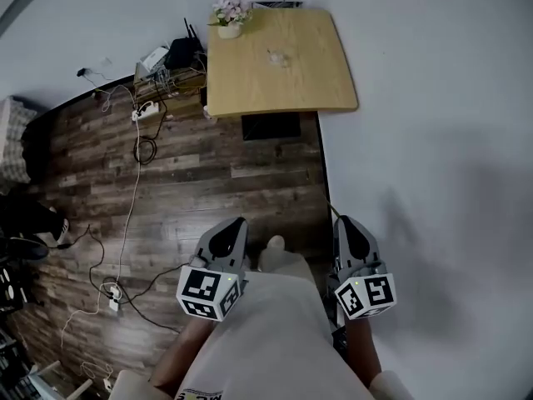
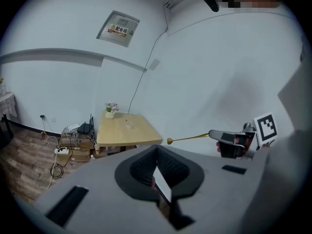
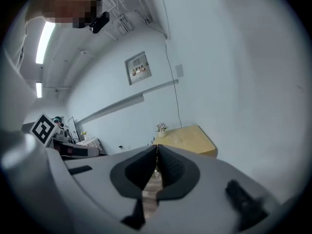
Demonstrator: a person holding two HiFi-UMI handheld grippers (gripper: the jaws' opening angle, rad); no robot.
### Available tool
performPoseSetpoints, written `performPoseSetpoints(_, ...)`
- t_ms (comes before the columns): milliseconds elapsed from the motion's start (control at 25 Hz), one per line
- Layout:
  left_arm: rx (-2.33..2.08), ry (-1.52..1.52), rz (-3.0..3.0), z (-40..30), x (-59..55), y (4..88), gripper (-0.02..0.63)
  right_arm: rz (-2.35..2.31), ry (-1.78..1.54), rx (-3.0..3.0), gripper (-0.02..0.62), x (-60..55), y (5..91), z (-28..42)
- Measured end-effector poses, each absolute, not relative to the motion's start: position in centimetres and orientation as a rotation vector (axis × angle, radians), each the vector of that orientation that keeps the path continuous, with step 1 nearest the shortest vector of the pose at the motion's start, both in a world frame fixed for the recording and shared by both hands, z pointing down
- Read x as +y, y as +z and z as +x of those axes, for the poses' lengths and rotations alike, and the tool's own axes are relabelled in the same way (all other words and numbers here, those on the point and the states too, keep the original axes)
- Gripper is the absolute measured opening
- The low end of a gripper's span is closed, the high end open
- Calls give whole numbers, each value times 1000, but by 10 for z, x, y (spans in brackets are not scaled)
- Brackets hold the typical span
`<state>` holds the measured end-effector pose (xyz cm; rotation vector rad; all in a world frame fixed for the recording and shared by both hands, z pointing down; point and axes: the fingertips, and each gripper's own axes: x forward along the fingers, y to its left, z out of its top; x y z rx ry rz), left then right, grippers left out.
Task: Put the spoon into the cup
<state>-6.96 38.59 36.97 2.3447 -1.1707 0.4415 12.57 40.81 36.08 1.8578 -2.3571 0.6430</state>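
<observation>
While the left hand-held gripper [image 2: 156,151] sits closed, the right hand-held gripper [image 3: 156,150] clamps the spoon [image 2: 187,139] lengthwise, bowl forward.

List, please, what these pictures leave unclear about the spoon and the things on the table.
- The spoon: the left gripper view shows its bowl and shaft, but its handle end is hidden inside the right gripper.
- Right gripper view: the spoon is lost in the seam of the shut jaws.
- The small clear thing on the table: too small and far in every view to tell whether it is the cup.
</observation>
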Motion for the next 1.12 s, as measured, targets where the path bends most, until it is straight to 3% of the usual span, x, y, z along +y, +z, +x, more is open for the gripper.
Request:
performPoseSetpoints(600,-1158,445,2398,-40,403,353,11,1967,584,-2383,32,428,339,161)
performPoseSetpoints(1120,-1147,421,2391,-32,297,375,11,1920,563,-2402,32,315,353,153)
